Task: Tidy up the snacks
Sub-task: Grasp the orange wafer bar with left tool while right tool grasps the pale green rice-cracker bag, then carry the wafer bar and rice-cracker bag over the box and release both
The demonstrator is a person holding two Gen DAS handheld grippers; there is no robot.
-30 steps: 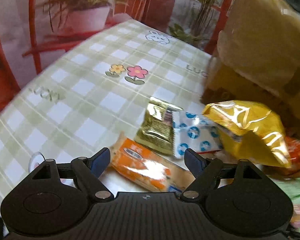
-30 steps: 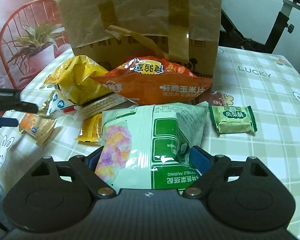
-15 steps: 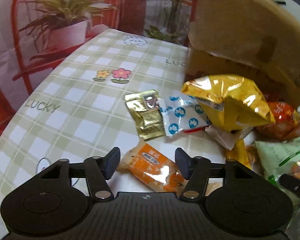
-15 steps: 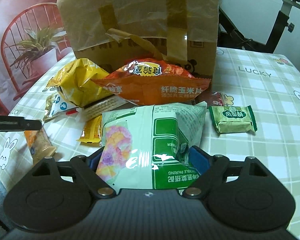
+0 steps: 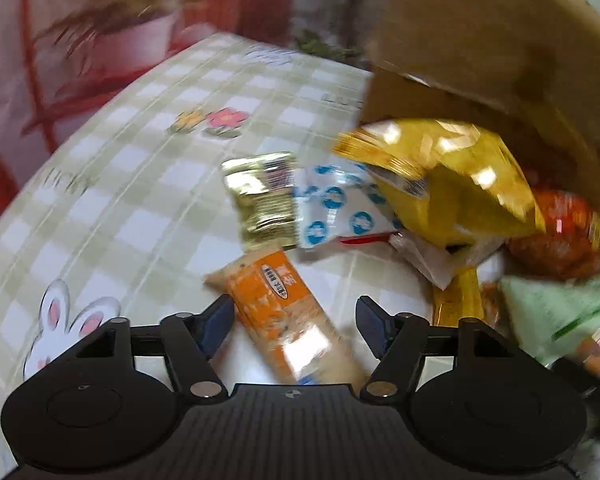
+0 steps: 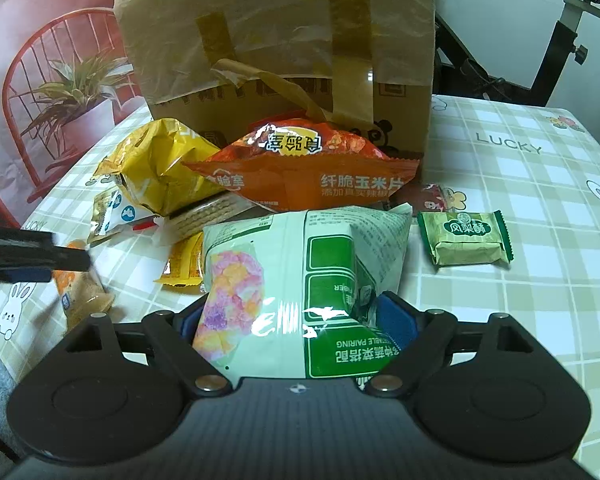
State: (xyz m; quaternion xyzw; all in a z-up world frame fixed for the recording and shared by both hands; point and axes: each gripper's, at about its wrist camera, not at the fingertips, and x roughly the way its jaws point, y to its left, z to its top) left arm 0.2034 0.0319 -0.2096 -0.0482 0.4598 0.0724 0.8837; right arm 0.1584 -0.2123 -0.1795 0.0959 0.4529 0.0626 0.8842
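Left gripper point(image 5: 294, 322) over the orange snack packet point(image 5: 284, 312), which lies flat on the table point(image 5: 112, 216) near its front edge; fingers closing, packet between them, left pad about at its edge, right pad clear of it. Right gripper point(image 6: 296, 322): fingers spread wide, pinching the green-and-white bag point(image 6: 300, 284) at its lower end, bag resting on the table ahead of the cardboard box point(image 6: 276, 40). Risks, as judged: the packet sits slantwise across the fingers, so closing may twist it or catch only a corner; slick film could slip out. View blurred, so the left contact is uncertain.
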